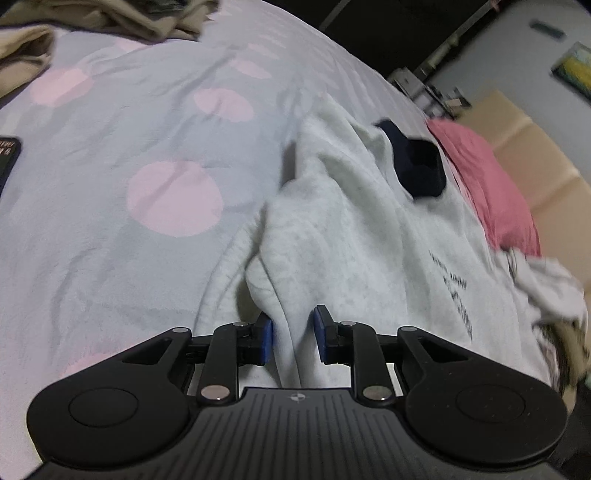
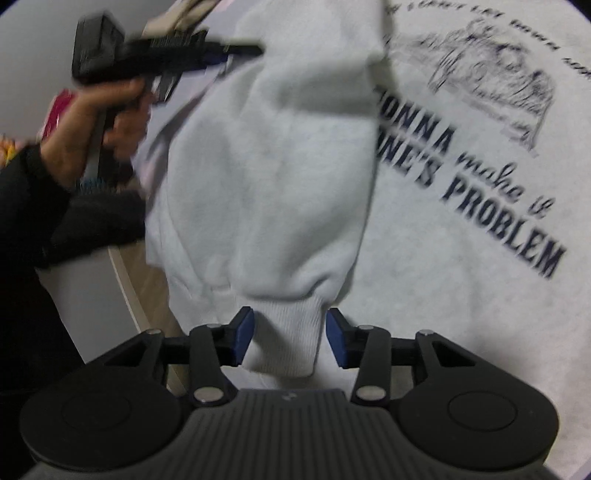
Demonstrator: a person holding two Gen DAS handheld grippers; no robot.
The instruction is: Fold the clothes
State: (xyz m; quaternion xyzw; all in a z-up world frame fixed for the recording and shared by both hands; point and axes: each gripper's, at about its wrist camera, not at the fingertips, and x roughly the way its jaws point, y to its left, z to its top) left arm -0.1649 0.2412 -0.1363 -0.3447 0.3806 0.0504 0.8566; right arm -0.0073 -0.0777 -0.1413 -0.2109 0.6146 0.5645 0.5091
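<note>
Left wrist view: bed cover (image 1: 110, 155), pale blue with pink dots; beige clothes (image 1: 110, 18) at 11 o'clock, pink pillow (image 1: 487, 184) at 2. White sweatshirt (image 1: 369, 240) centre-right, a ridge of it between the left gripper (image 1: 293, 338), jaws slightly apart, pads not pressing.

Right wrist view only: printed lettering (image 2: 506, 221) at 3 o'clock, hand (image 2: 96, 122) at 10. Sleeve cuff (image 2: 288, 332) between the right gripper (image 2: 290, 341), jaws parted, contact unclear.

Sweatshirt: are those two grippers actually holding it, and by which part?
Neither seems to grip yet. The ribbed cuff lies between the right gripper's pads, a fabric fold between the left gripper's, with gaps showing.
</note>
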